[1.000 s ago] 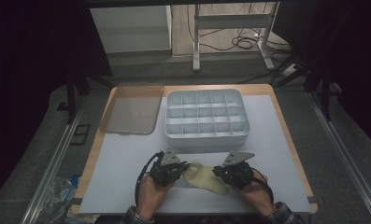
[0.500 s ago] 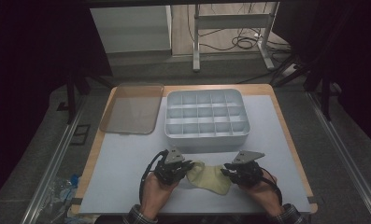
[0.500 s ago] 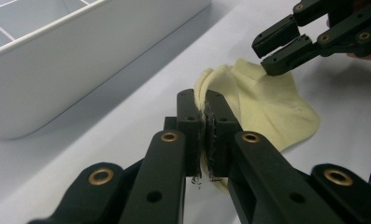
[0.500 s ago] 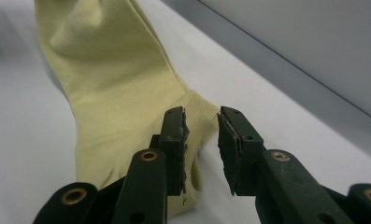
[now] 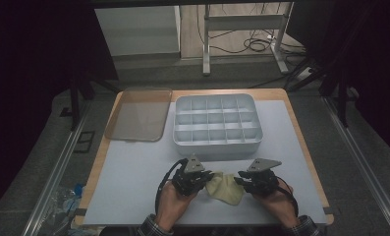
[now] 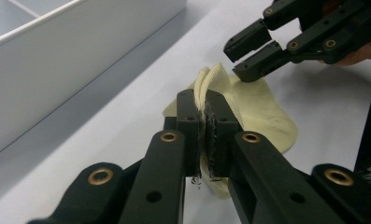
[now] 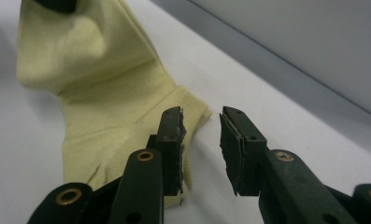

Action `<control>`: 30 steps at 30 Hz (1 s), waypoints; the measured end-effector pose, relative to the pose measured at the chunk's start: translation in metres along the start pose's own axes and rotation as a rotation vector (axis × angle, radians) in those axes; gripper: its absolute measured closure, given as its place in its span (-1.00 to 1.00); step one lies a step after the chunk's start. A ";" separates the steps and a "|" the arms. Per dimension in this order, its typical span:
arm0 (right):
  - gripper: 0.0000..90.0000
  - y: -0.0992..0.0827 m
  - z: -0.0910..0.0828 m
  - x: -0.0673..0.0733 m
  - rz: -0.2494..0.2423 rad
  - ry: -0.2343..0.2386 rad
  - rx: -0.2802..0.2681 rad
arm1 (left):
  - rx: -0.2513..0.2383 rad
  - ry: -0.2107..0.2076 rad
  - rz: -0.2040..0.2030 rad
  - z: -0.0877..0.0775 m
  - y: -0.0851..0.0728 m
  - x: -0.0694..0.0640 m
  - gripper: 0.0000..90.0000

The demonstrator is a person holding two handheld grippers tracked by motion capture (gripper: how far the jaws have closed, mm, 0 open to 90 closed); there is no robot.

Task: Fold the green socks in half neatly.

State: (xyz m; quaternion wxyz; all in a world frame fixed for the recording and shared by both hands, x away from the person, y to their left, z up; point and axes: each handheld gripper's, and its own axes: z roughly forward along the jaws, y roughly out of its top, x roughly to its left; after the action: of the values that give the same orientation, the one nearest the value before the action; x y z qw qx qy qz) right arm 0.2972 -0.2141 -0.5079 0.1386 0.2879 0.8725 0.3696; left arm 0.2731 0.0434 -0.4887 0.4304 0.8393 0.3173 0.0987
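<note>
A pale yellow sock [image 5: 225, 189] lies bunched on the white table mat [image 5: 133, 187] near the front edge. My left gripper [image 5: 208, 176] is shut on the sock's left end; in the left gripper view its jaws [image 6: 205, 100] pinch a fold of the sock [image 6: 262, 107] and lift it a little. My right gripper [image 5: 239, 180] sits at the sock's right end. Its jaws [image 7: 201, 121] have just been opening and stand open with nothing between them, the sock's edge [image 7: 103, 93] lying beside one jaw. The right gripper [image 6: 241, 53] also hovers over the sock in the left gripper view.
A white box with several compartments [image 5: 214, 144] stands just behind the grippers, its wall [image 6: 57, 60] close to the left gripper. A brownish translucent lid [image 5: 138, 114] lies at the back left. The mat's front edge is close to the hands.
The right gripper's jaws have opened and let go of the sock. The left gripper has shifted slightly right with the sock, which is now more bunched.
</note>
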 end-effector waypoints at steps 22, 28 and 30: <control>0.45 -0.008 -0.019 -0.017 0.053 -0.062 -0.030 | 0.054 -0.003 0.032 0.037 0.013 -0.018 0.90; 0.44 -0.009 -0.020 -0.019 0.057 -0.066 -0.033 | 0.061 -0.025 0.036 0.042 0.013 -0.021 0.85; 0.43 -0.009 -0.020 -0.019 0.057 -0.066 -0.033 | 0.056 -0.043 0.032 0.042 0.014 -0.023 0.77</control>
State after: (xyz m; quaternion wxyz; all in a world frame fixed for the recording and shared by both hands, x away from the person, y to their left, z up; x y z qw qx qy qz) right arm 0.2992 -0.2418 -0.5003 0.1617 0.3223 0.8527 0.3780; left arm 0.2801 -0.0045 -0.5007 0.4120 0.8578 0.2970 0.0788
